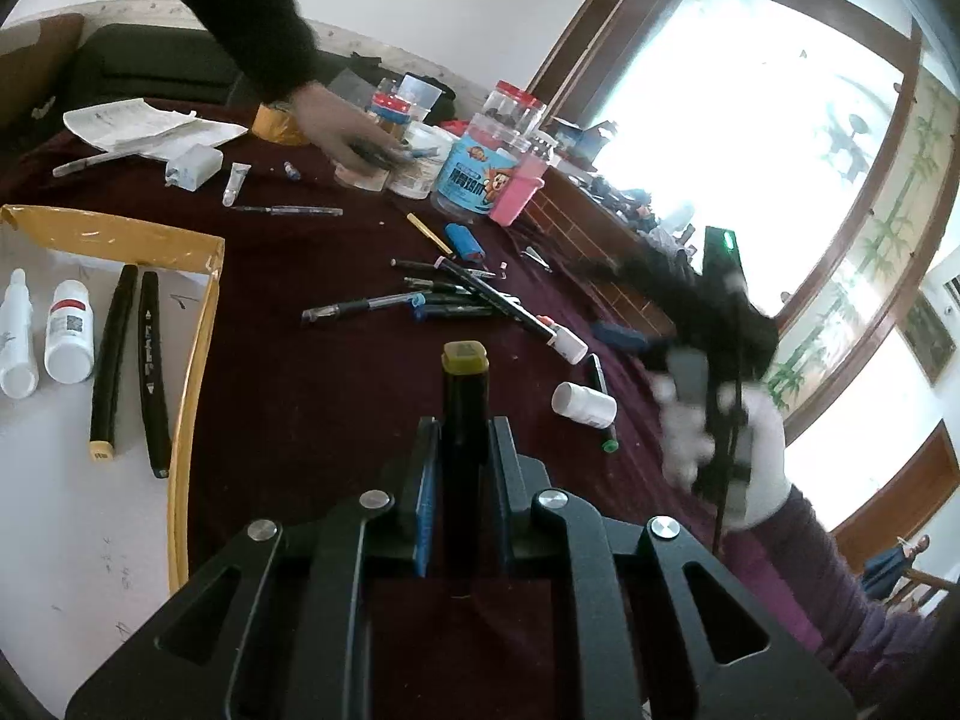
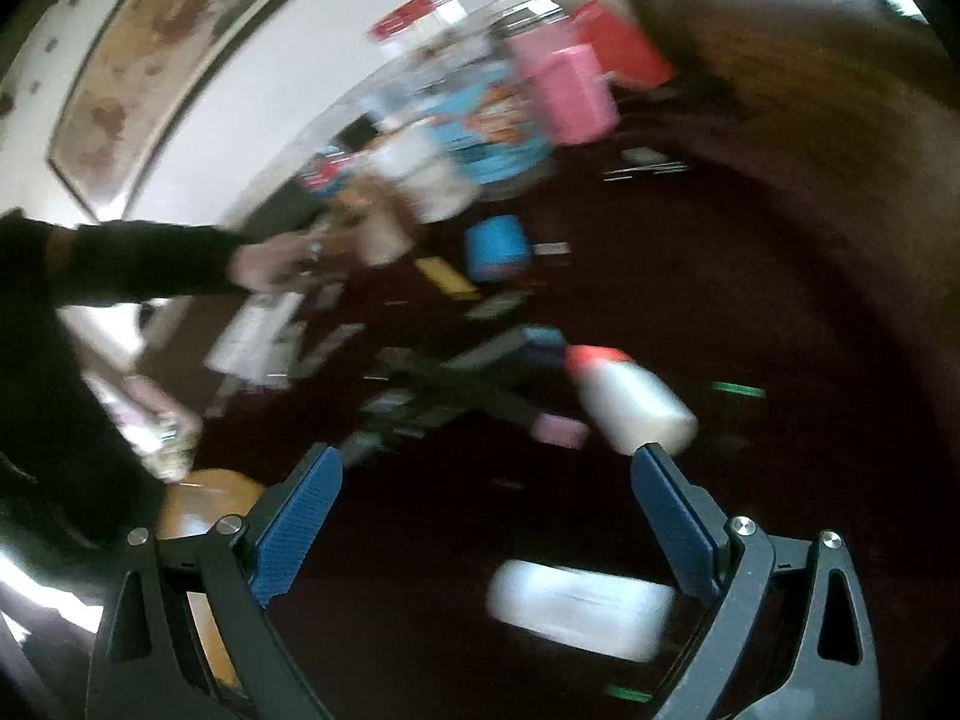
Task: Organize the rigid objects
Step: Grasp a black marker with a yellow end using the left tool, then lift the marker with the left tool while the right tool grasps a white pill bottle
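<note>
many pens (image 1: 456,297) — scattered, white bottle (image 1: 584,404) nearby, bare hand (image 1: 345,132) beyond

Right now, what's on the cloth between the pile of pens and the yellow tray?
Nothing: in the left wrist view, only bare dark red cloth lies between the pens and the tray.

Window (image 1: 750,138) glare overexposed; right wrist view motion-blurred.

Your right gripper (image 2: 486,516): jaws wide apart, nothing btwn pads. White bottle (image 2: 579,609) lies below on dark red cloth (image 2: 750,300). Pens (image 2: 444,384) ahead, v. blurred.
</note>
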Action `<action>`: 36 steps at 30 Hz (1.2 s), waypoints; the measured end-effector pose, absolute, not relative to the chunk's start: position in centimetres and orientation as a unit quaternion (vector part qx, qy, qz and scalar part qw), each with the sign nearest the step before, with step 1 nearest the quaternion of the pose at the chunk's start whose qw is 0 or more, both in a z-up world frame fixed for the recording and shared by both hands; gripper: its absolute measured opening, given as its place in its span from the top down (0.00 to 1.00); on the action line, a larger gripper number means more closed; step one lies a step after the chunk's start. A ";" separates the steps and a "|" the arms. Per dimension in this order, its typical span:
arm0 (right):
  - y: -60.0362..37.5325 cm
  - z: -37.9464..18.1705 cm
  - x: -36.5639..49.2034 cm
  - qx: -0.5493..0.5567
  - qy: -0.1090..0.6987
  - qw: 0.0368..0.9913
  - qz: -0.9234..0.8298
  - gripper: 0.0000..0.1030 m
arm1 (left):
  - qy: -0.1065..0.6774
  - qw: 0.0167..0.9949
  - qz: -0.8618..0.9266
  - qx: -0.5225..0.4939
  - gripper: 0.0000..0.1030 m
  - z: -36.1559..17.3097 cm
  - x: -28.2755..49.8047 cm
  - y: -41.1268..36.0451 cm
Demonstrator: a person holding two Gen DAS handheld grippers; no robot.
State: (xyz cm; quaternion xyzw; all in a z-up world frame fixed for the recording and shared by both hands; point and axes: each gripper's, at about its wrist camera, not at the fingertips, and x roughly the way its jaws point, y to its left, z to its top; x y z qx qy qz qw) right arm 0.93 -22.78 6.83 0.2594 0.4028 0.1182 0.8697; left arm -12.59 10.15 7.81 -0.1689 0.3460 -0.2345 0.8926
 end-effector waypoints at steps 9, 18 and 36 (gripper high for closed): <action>-20.5 6.3 0.2 0.156 0.430 0.882 0.115 0.08 | 0.387 0.877 -0.237 -0.157 0.88 5.7 -10.9 9.0; -20.3 2.3 -1.9 0.067 0.475 0.867 0.137 0.17 | 0.438 0.865 -0.208 -0.131 0.88 3.4 -8.0 6.6; -18.8 2.0 -3.5 0.022 0.460 0.882 0.101 0.71 | 0.446 0.880 -0.157 -0.050 0.88 1.6 -6.0 3.2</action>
